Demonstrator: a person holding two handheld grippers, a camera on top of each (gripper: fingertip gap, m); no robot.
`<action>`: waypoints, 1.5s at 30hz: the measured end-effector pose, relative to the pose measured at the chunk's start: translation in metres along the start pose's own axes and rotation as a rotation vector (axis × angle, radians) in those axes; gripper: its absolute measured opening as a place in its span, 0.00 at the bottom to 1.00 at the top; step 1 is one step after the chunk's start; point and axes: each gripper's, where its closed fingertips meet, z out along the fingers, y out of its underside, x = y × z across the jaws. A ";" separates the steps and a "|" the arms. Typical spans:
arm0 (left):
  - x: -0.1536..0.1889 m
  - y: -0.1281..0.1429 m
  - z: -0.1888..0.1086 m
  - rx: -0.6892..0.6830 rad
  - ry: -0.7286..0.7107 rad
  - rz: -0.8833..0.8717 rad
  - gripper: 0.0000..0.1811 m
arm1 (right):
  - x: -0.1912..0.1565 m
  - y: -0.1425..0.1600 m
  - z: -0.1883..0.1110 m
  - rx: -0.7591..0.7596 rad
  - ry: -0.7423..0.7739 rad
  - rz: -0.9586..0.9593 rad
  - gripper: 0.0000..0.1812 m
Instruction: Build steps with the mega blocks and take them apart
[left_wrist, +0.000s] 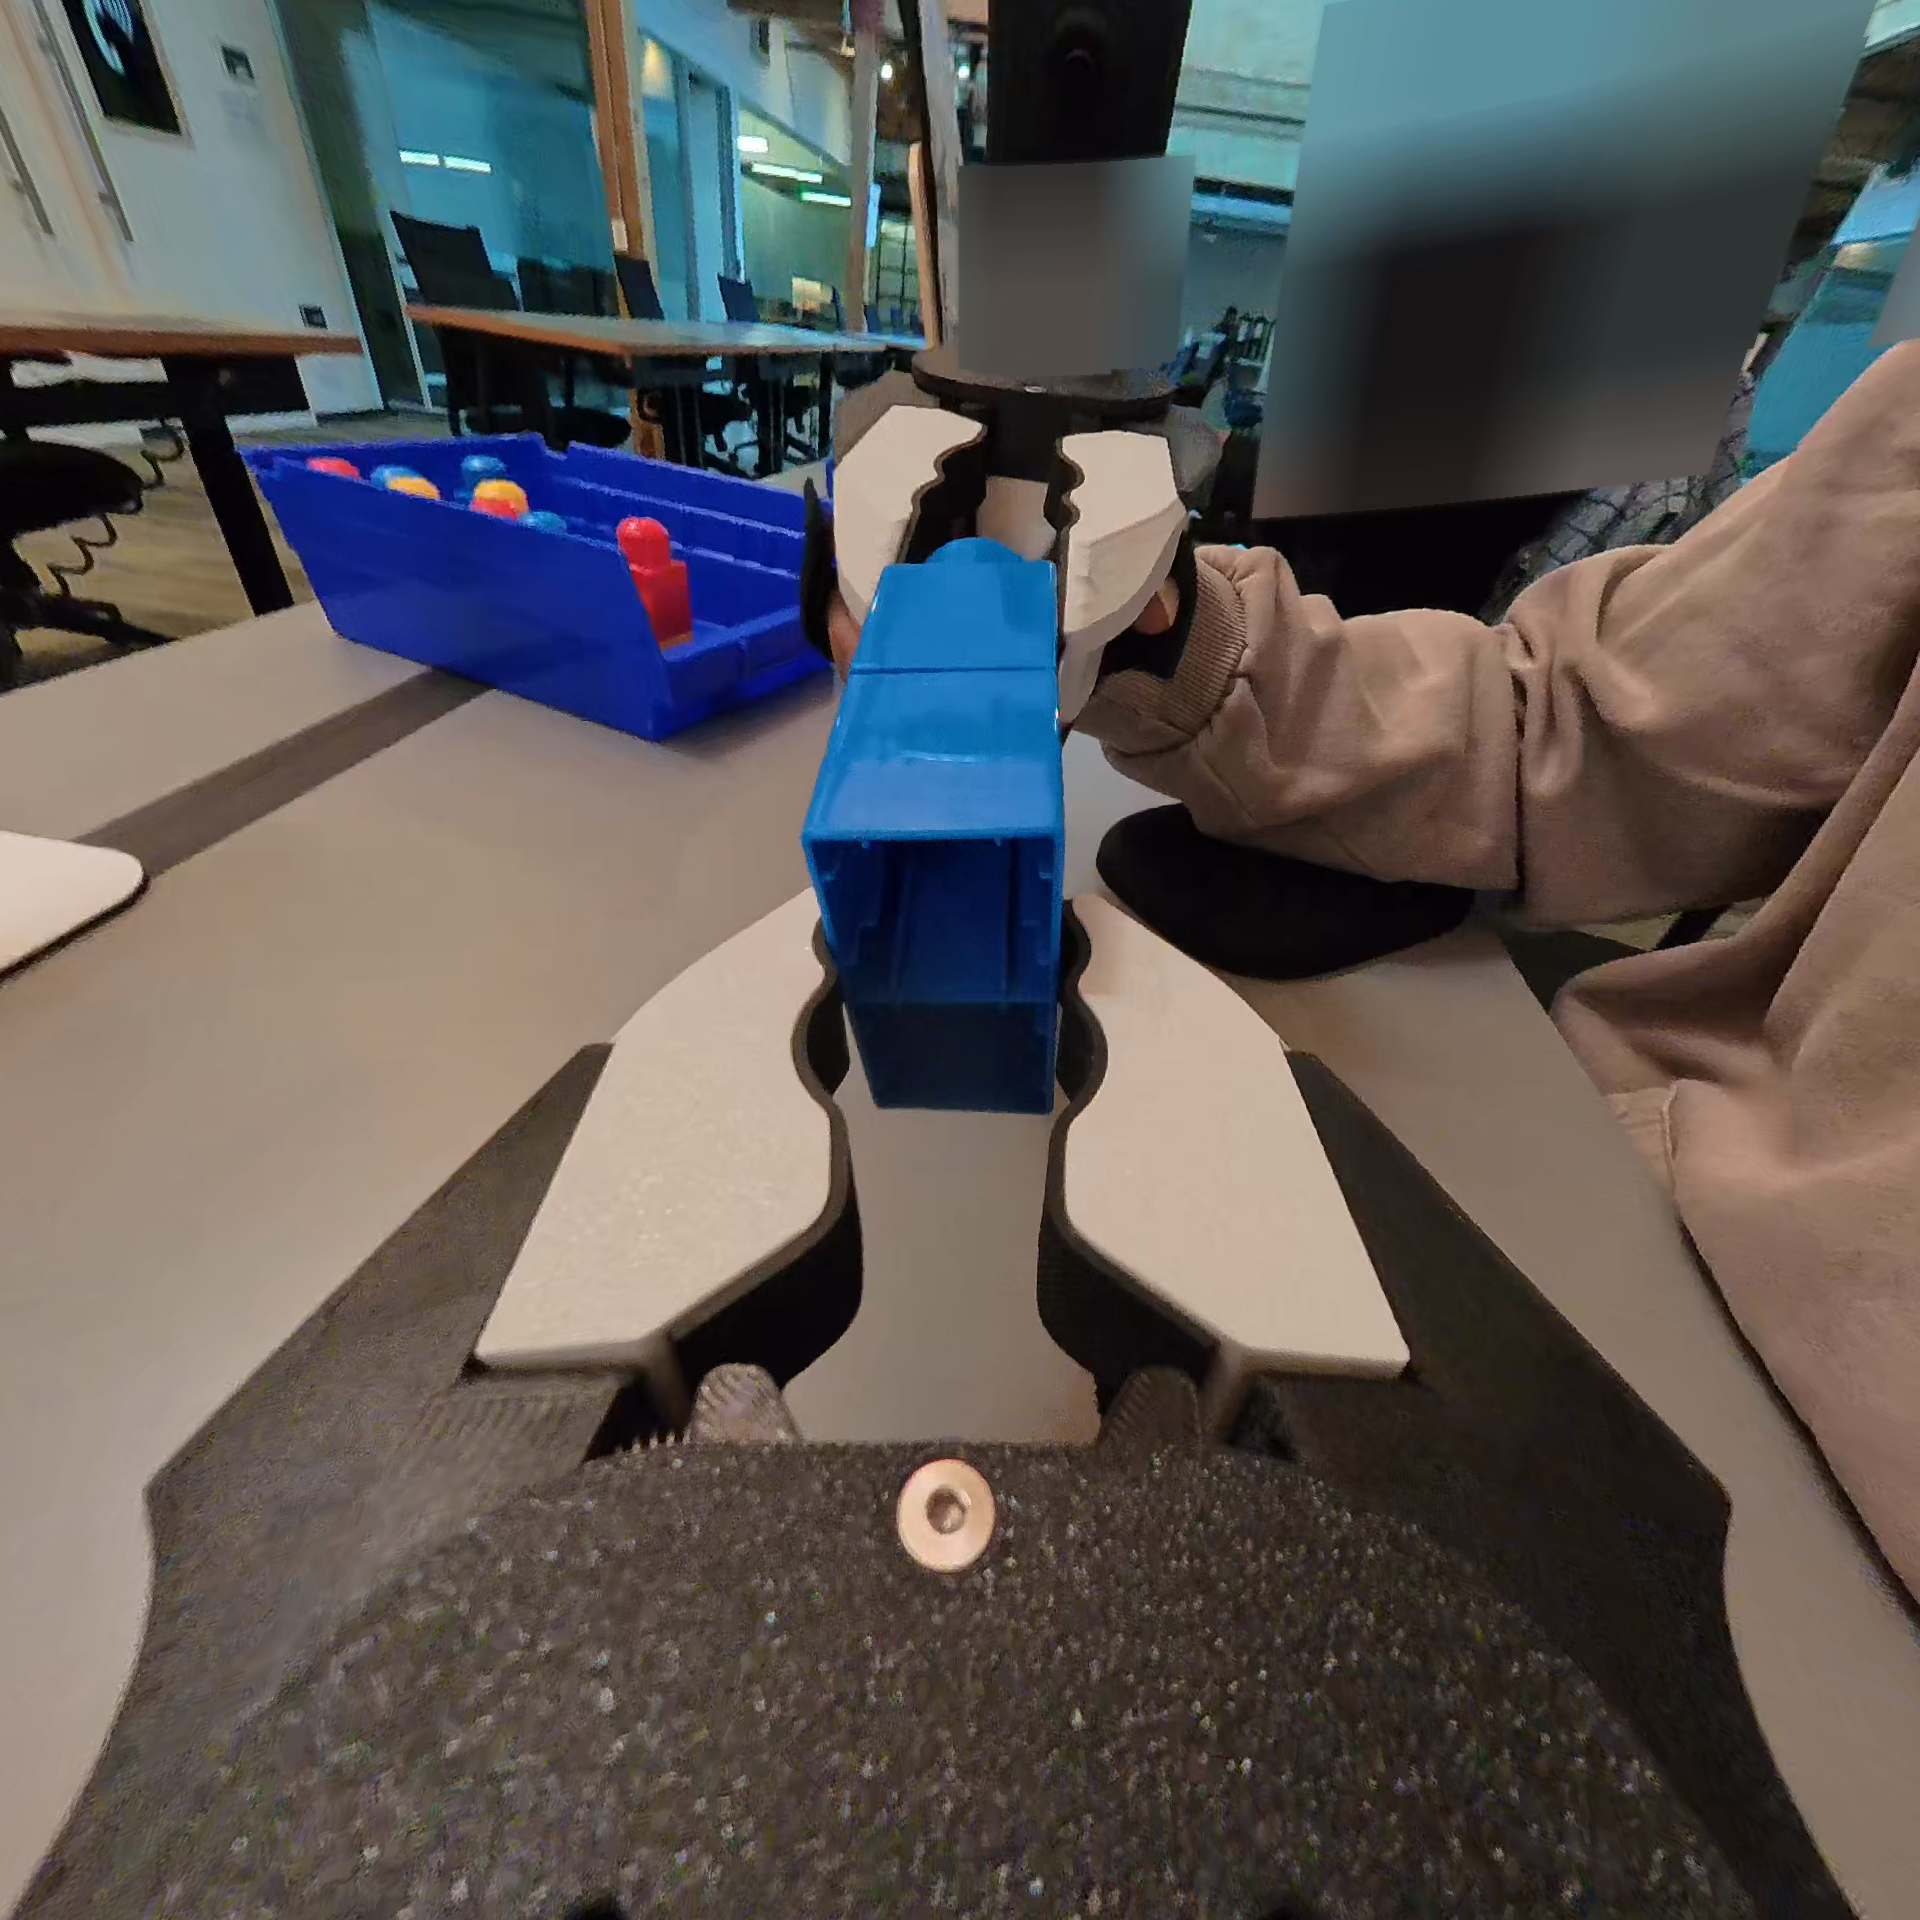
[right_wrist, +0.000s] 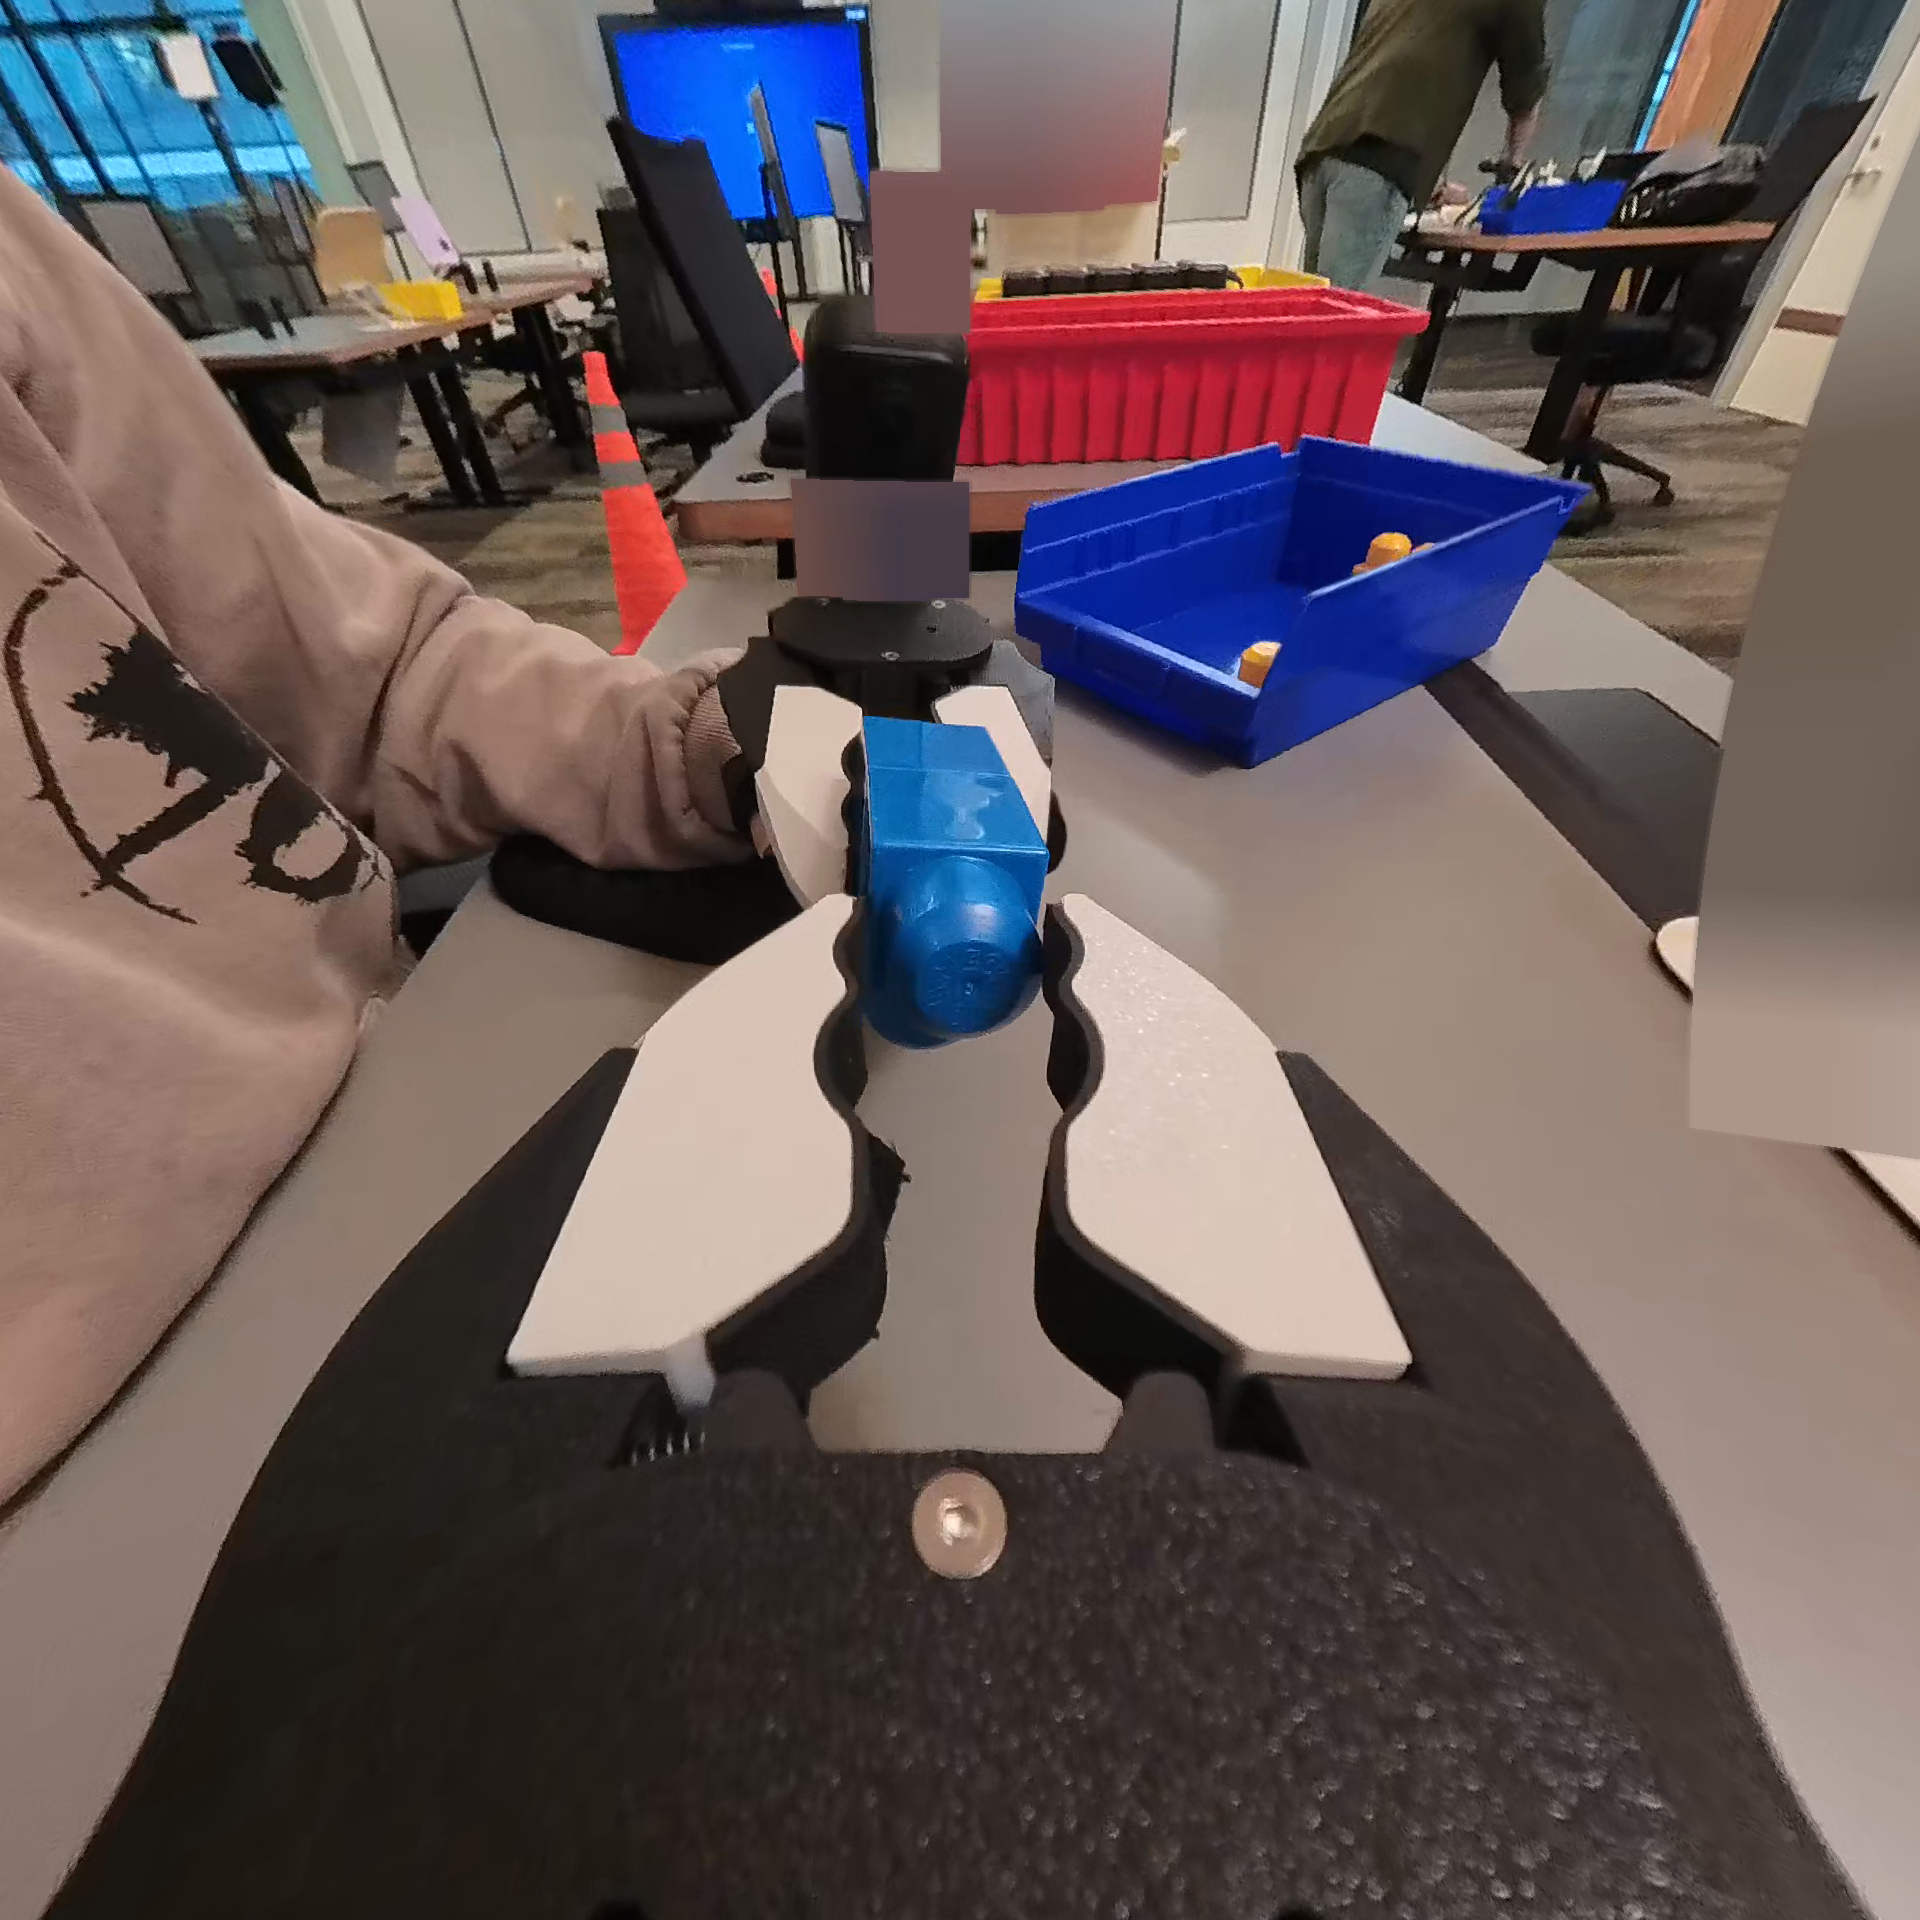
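Nearest in the left wrist view, left gripper (left_wrist: 951, 997) clamped on the hollow open end of two joined blue blocks (left_wrist: 951, 769); inner ribs visible, underside in shadow; contact of the left finger (left_wrist: 727, 1091) with the block wall hard to make out. Held level above the grey table (left_wrist: 364, 935), stack pointing straight away. At the far end, right gripper (left_wrist: 1013, 520) closed around the rounded stud, fingertips partly hidden behind the block; hand behind it mostly covered by a beige sleeve (left_wrist: 1403, 727), forearm resting on a black pad (left_wrist: 1278, 894). Farther left, blue bin (left_wrist: 540, 592) with red, orange and blue blocks, most cut off by its wall.

From the right wrist view, right gripper (right_wrist: 951, 977) pinching the blue blocks (right_wrist: 951, 821) at the stud; seam between the two pieces visible on top; beyond, left gripper (right_wrist: 904, 758) gripping the other end, its base under a blurred patch. Farther right, blue bin (right_wrist: 1288, 634) showing only two orange studs.
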 end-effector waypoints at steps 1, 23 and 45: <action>0.000 -0.002 0.000 0.010 -0.004 0.011 0.22 | -0.002 -0.003 -0.002 -0.008 -0.006 -0.011 0.17; -0.049 0.002 -0.018 0.026 -0.262 -0.014 0.00 | 0.255 0.027 -0.381 -1.024 0.948 0.331 0.16; -0.055 0.026 -0.012 -0.071 -0.256 -0.020 0.00 | 0.361 0.136 -0.442 -0.800 1.467 0.995 0.16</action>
